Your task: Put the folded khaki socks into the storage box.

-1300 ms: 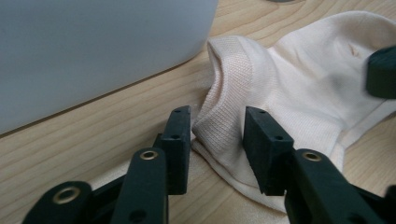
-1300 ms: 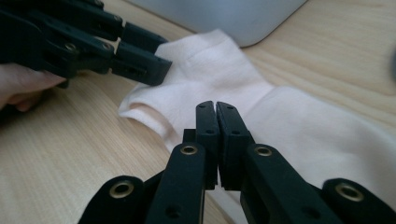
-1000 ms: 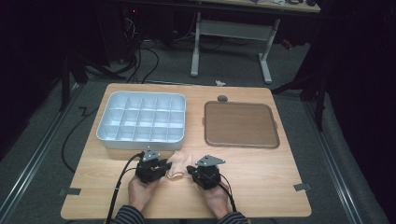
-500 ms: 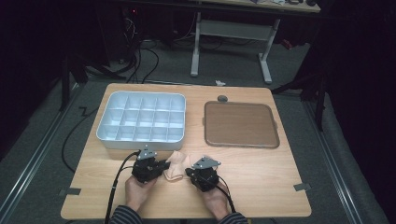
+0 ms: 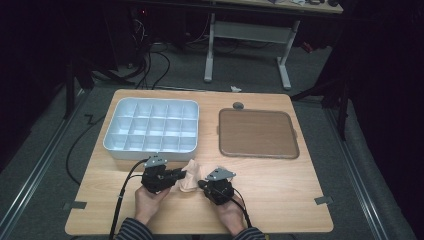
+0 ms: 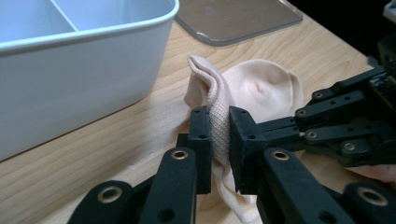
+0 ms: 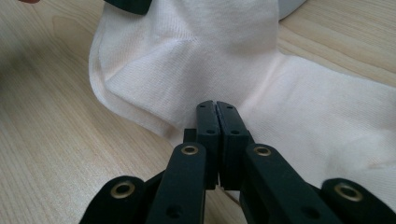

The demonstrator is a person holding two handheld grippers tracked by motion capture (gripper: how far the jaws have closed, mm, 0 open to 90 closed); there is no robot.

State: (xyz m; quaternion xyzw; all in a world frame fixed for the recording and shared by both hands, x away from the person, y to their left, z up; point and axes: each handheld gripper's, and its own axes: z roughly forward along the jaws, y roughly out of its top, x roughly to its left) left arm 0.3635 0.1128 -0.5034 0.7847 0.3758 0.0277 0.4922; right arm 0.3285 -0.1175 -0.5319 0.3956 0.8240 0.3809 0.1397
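A pale peach sock (image 5: 190,180) lies crumpled on the wooden table near its front edge, between my two grippers. My left gripper (image 5: 181,175) has just been closing, and its pads now pinch a raised fold of the sock (image 6: 212,93). The left gripper (image 6: 219,114) holds that fold upright. My right gripper (image 5: 202,184) comes at the sock from the other side. In the right gripper view the right gripper (image 7: 217,106) has its jaws pressed together on the near edge of the sock (image 7: 210,56), which lies flat there.
A white compartment tray (image 5: 150,156) stands just behind the left gripper, its wall (image 6: 93,51) close by. A brown flat lid (image 5: 257,132) lies at the back right, with a small grey round piece (image 5: 238,105) behind it. The table's front edge is under the wrists.
The left gripper's jaws have closed on the sock and drawn a fold of it up. The left hand shifted slightly. The right gripper has stayed where it was.
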